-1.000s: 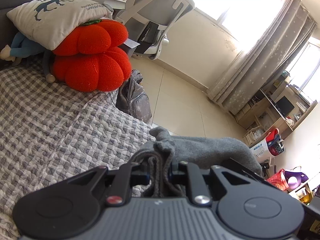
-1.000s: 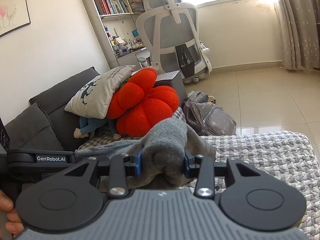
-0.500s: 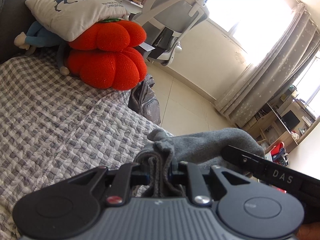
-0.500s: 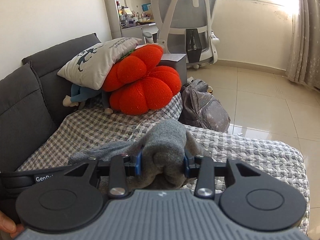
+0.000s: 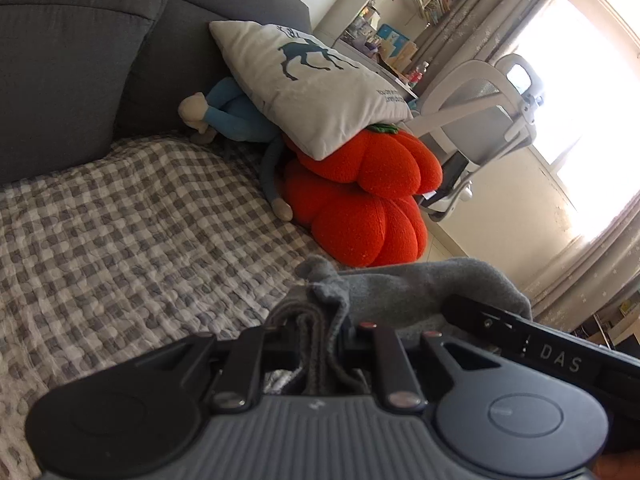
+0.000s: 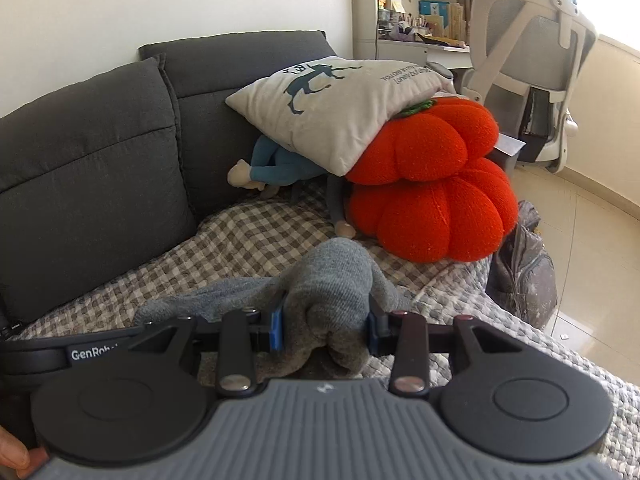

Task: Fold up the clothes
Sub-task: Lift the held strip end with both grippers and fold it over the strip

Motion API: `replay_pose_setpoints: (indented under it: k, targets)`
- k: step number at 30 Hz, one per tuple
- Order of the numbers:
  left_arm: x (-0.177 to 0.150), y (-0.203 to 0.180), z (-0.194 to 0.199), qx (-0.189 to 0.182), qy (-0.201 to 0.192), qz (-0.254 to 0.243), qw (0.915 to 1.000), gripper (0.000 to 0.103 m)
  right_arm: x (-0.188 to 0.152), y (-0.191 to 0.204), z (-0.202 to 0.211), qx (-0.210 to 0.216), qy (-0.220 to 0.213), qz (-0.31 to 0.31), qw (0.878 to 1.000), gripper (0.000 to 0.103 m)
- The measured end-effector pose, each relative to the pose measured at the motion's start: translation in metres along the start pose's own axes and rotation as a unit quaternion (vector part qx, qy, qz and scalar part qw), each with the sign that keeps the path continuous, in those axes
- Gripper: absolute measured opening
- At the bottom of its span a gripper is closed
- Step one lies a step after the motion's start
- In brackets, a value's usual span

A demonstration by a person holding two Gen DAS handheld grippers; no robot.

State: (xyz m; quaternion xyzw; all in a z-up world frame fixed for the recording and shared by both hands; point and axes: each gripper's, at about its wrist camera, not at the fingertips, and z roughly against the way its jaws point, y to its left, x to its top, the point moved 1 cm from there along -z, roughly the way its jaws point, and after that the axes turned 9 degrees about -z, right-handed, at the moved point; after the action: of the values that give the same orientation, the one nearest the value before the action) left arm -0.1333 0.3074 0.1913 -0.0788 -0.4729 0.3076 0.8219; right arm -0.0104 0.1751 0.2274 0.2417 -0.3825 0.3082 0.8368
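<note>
We have the grey garment [image 6: 324, 300] pinched at two points, one in each tool, and it hangs between them just above the checked blanket [image 5: 120, 232] on the sofa. The left gripper [image 5: 320, 344] is nearly closed on a thin bunch of ribbed edge and cord — the fabric rises straight out of its jaws at twelve o'clock and then runs off toward three o'clock, where the body of the right tool crosses the lower corner of that view. The right gripper [image 6: 326, 326] stands partly open around a much thicker wad, its blue pads [image 6: 277, 328] pressed into both sides of the cloth. From there the garment trails away toward nine o'clock, where the left tool's casing shows at the frame edge.

So the garment's long axis lies across, from one gripper to the other, and neither hand is nearer to it than the other; both already hold it. Bare blanket lies ahead at twelve o'clock, short of the orange pumpkin cushion [image 6: 432, 200] and the printed pillow [image 6: 340, 108] at one o'clock. We judge the coming move to be a lay-down onto that bare patch, keeping the span between the tools taut so the cloth lands flat.
</note>
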Motion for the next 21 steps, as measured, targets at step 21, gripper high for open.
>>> replay_pose_setpoints:
  k: [21]
  targets:
    - [0.083, 0.130, 0.006, 0.173, -0.091, 0.031, 0.9803, 0.015, 0.056, 0.127, -0.142, 0.179, -0.008, 0.062, 0.982, 0.041]
